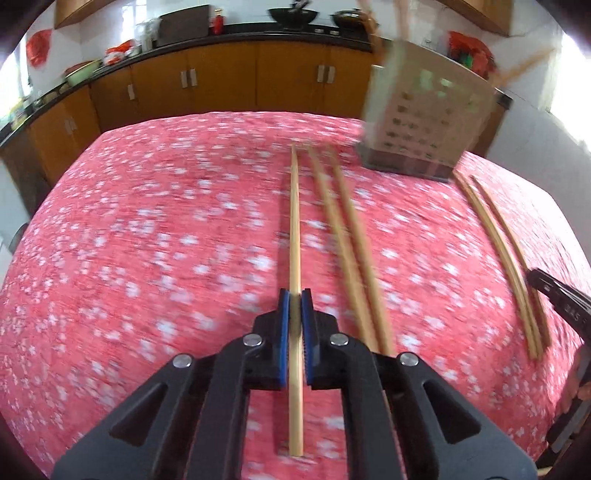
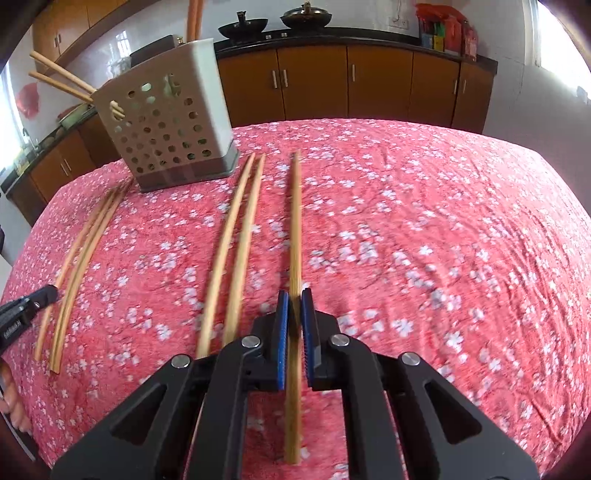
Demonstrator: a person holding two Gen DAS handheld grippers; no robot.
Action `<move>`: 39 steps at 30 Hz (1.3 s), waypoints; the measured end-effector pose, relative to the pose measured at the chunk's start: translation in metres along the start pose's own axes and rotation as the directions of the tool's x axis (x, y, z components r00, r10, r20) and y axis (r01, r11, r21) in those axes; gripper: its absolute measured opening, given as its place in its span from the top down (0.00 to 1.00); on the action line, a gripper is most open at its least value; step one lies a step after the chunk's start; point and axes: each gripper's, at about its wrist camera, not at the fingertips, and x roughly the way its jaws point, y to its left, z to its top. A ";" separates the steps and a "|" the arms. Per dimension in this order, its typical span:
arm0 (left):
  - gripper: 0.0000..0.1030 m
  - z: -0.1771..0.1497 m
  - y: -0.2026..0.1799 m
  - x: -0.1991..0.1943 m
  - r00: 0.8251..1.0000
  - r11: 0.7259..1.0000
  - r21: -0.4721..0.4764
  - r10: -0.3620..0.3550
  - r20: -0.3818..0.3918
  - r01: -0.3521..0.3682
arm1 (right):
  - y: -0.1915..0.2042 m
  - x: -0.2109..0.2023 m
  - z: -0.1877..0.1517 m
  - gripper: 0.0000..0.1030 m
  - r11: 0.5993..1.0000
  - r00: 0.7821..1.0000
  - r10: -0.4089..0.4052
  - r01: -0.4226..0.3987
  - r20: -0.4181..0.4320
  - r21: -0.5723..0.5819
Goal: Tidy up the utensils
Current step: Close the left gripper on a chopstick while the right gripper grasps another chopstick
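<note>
My left gripper is shut on a wooden chopstick that lies lengthwise on the red floral tablecloth. Two more chopsticks lie just to its right. Further right, another pair lies beside my right gripper. In the right wrist view my right gripper is shut on its own chopstick, with two chopsticks to its left and several by my left gripper. The perforated beige utensil holder stands at the far side with chopsticks sticking out.
Beyond the table's far edge runs a row of brown cabinets under a dark counter with woks. A person's hand shows at the left edge of the right wrist view. The cloth to the right of my right gripper is bare.
</note>
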 end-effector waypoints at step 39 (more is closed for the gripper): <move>0.91 0.006 0.048 0.004 0.999 0.998 -0.056 0.016 0.028 -0.014 | -0.023 0.009 0.012 0.90 0.997 0.998 -0.070 0.070 0.006 0.039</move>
